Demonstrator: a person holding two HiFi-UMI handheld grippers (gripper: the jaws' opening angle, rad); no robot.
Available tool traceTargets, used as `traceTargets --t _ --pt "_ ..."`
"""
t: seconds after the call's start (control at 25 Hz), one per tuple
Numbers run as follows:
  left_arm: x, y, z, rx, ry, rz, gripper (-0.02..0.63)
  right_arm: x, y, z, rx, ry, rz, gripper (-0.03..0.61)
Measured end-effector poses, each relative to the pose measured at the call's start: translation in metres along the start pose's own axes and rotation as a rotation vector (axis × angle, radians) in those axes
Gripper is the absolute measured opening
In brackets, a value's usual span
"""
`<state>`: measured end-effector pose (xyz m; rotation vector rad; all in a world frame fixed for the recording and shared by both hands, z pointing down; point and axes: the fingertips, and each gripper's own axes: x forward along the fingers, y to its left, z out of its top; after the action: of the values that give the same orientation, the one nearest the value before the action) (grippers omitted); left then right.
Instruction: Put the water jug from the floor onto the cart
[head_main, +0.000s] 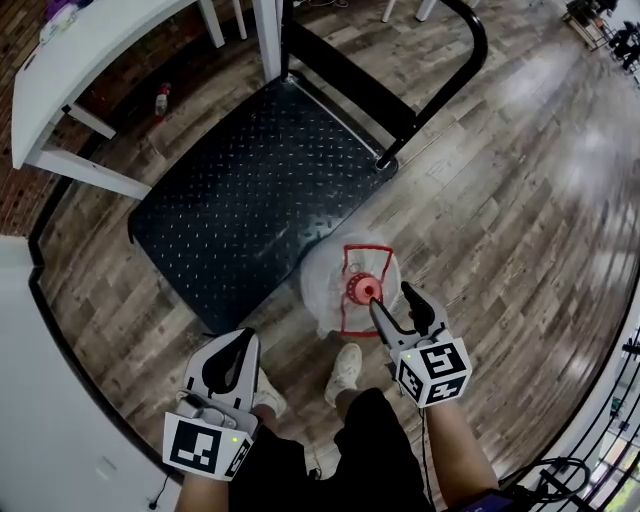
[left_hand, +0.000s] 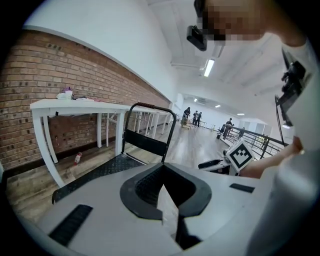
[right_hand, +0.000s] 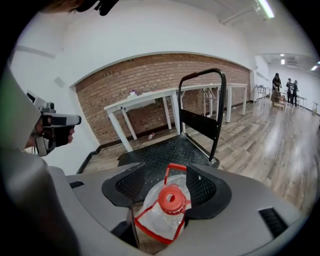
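Note:
A clear water jug with a red cap and a red handle frame stands upright on the wood floor, just off the near right corner of the black cart deck. My right gripper hangs open right above it. In the right gripper view the cap shows between the spread jaws of the right gripper, with no contact visible. My left gripper is low at the left, apart from the jug. In its own view the left gripper is shut and empty, and points over the cart deck.
The cart's black push handle rises at the far end. A white table stands along the brick wall at the left, with a small red bottle on the floor by it. The person's shoe is just behind the jug.

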<state>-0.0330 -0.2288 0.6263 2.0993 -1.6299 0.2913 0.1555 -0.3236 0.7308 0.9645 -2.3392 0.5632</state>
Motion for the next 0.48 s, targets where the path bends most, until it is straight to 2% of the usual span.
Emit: traceTargets --t 0.16,0.36,0.48 --pt "0.007 0.006 -0.019 -0.015 0.009 -0.005 -0.002 0.025 -0.002 -0.029 -0.030 0.058 -0.001 0.287" --pt "0.012 0.022 -0.041 -0.043 0.026 0.015 -0.002 0.061 -0.008 -0.063 -0.085 0.143 -0.033 0.330" --pt "0.009 0.027 -0.049 -0.054 0.032 0.026 -0.002 0.074 -0.010 -0.076 -0.094 0.165 -0.053 0.333"
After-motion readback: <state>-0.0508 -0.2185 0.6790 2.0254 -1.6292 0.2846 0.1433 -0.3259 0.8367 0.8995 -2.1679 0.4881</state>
